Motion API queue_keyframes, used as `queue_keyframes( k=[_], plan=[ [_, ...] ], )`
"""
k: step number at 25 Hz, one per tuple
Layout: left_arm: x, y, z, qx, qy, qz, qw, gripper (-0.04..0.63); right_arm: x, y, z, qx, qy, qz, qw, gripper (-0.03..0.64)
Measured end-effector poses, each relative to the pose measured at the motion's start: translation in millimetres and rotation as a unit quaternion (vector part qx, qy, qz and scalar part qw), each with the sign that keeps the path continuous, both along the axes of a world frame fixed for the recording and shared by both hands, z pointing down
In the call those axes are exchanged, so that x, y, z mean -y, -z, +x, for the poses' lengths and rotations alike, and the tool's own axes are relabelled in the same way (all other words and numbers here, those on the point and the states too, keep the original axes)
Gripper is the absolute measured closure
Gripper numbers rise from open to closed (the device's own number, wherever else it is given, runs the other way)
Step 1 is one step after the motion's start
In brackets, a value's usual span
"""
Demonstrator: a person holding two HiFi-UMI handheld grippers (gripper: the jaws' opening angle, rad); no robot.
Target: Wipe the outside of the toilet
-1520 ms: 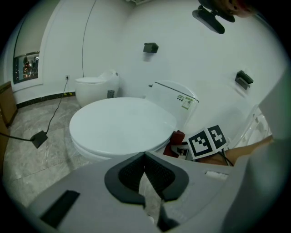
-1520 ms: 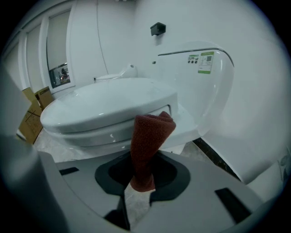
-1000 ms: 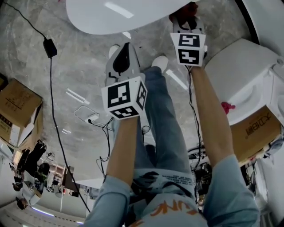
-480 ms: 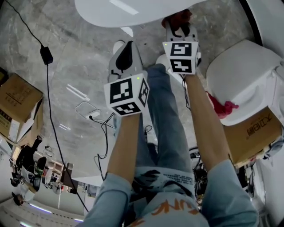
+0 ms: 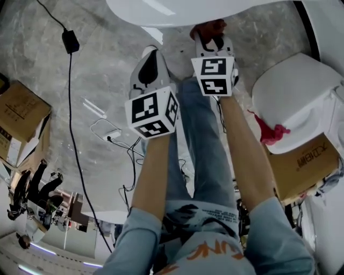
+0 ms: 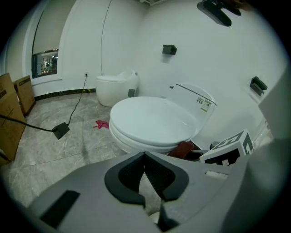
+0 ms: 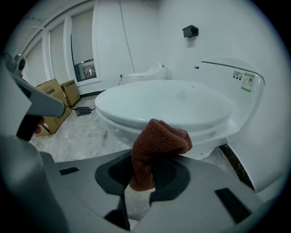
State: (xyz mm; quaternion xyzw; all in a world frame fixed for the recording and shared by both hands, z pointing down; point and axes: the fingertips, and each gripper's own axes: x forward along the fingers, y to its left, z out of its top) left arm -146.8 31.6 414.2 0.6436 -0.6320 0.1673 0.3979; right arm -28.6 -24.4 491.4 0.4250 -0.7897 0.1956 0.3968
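Observation:
The white toilet with its lid down fills the top of the head view. My right gripper is shut on a red-brown cloth, whose bunched top sits just in front of the toilet's bowl rim. I cannot tell if cloth and bowl touch. In the head view the cloth shows under the bowl's edge. My left gripper is shut with nothing in it and hangs beside the right one, short of the toilet. Between the arms are the person's jeans and shoes.
A second white toilet stands to the right, with a pink rag on it. Cardboard boxes sit at the left and right. A black power adapter and its cable lie on the marble floor. A third toilet stands by the far wall.
The right gripper with the cloth has shifted left along the bowl's front edge, nearer the left gripper. The left gripper has hardly moved.

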Motion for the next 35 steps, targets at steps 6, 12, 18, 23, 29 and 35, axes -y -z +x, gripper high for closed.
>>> queue_keyframes(
  k=[6,12,18,23,29,35],
  plan=[
    [-5.0,-3.6,-24.7,0.002,0.028,-0.004,0.9996,0.603,-11.4,-2.9,-26.7,0.004,0.026,-0.011,1.0,0.529],
    [-9.5,-6.4,-43.3,0.003,0.04,-0.009,0.9992,0.603,-22.0,-4.1,-54.7,0.008,0.047,-0.018,0.999,0.529],
    [-11.5,-8.6,-54.9,0.014,0.044,-0.014,0.9988,0.603,-31.0,-4.2,-84.4,0.027,0.085,-0.014,0.996,0.529],
    [-11.6,-13.4,-55.9,0.023,0.04,-0.026,0.9986,0.603,-37.6,0.8,-100.5,0.055,0.133,-0.017,0.989,0.529],
    [-7.9,-15.7,-49.3,0.042,0.03,-0.037,0.998,0.603,-52.5,8.3,-95.0,0.094,0.155,-0.022,0.983,0.529],
    [7.1,-19.3,4.8,0.047,-0.022,-0.034,0.9981,0.603,-66.4,-6.7,-16.1,0.099,0.078,-0.04,0.991,0.528]
  ],
)
